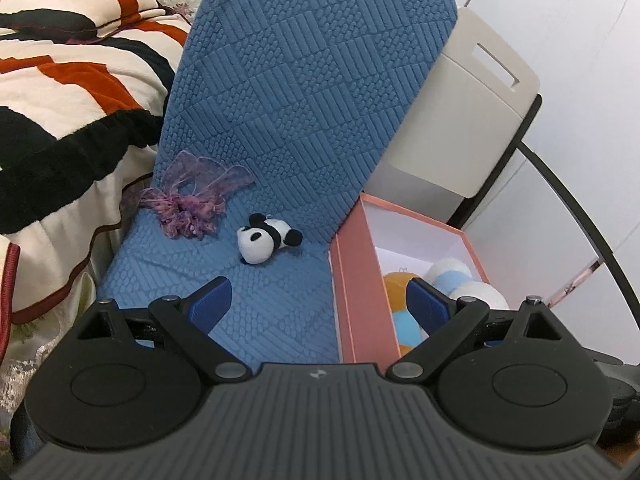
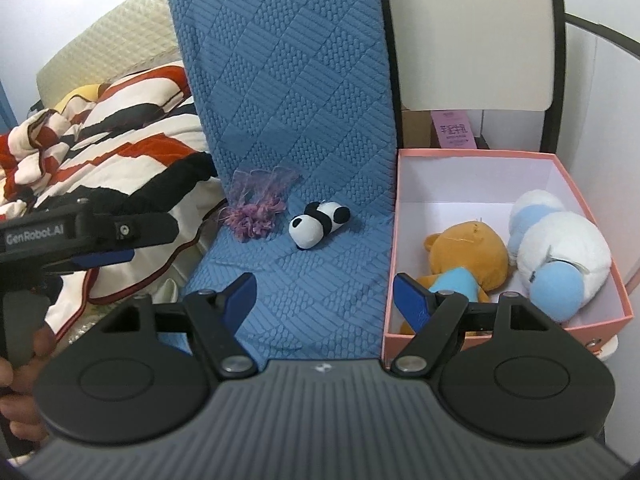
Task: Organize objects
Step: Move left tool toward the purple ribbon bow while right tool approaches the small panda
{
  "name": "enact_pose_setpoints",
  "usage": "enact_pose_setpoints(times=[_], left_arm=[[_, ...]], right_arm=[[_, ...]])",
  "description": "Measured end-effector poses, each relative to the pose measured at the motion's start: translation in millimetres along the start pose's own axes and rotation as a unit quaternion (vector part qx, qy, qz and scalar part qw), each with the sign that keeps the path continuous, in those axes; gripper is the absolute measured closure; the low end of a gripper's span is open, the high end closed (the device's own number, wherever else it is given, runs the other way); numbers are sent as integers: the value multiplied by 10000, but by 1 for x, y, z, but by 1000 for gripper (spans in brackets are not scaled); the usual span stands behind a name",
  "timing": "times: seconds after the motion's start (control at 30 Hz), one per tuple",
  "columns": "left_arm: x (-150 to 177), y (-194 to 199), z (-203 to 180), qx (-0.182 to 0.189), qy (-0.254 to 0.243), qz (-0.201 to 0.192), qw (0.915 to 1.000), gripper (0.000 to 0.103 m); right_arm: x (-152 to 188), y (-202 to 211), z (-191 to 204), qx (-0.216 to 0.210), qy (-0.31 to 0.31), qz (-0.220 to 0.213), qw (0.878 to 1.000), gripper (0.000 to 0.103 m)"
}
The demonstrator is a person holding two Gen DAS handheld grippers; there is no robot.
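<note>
A small panda plush [image 1: 266,239] [image 2: 319,219] lies on its side on the blue quilted seat cushion [image 1: 280,312] [image 2: 320,280]. Left of it rests a purple yarn-and-mesh bundle [image 1: 192,210] [image 2: 256,216]. Beside the cushion on the right stands a pink box [image 1: 356,280] [image 2: 592,220] holding an orange bear [image 2: 466,254] [image 1: 396,284] and a white-and-blue plush [image 2: 560,248] [image 1: 460,276]. My left gripper [image 1: 320,300] stands open and bare, short of the panda. My right gripper [image 2: 324,292] is open too, its right finger over the box's left wall.
A striped red, black and cream blanket [image 1: 60,92] [image 2: 120,160] covers the bed on the left. The blue cushion's backrest [image 1: 312,80] rises behind the toys. A beige chair back [image 1: 472,112] [image 2: 472,36] stands behind the box. The left gripper's body [image 2: 80,236] and a hand [image 2: 16,380] show in the right wrist view.
</note>
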State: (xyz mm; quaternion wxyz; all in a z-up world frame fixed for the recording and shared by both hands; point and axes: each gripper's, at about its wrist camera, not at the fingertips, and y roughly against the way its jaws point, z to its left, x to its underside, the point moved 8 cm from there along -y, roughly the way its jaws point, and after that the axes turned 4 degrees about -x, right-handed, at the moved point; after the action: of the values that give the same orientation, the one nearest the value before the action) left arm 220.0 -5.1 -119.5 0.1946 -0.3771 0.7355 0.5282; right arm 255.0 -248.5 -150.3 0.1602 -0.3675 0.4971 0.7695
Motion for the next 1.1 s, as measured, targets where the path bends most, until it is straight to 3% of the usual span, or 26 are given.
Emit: enact_pose_setpoints(times=[0.1,0.23,0.73,1.1], left_arm=[[-4,-8,7,-94,6,-48,9999,7],[-8,-32,24,-232,41,-148,9996,6],[-20,-190,116,-743,269,79,9968,6],[-45,-282,161,-926,166,407,9947,6]], right_arm=[[0,-7,2,12,13,30,10000,26],[2,-25,-1,-13,-74,127,9999,15],[-7,-147,0,20,-201,213,9996,15],[-20,-248,-14,264,-1194,377,9918,15]])
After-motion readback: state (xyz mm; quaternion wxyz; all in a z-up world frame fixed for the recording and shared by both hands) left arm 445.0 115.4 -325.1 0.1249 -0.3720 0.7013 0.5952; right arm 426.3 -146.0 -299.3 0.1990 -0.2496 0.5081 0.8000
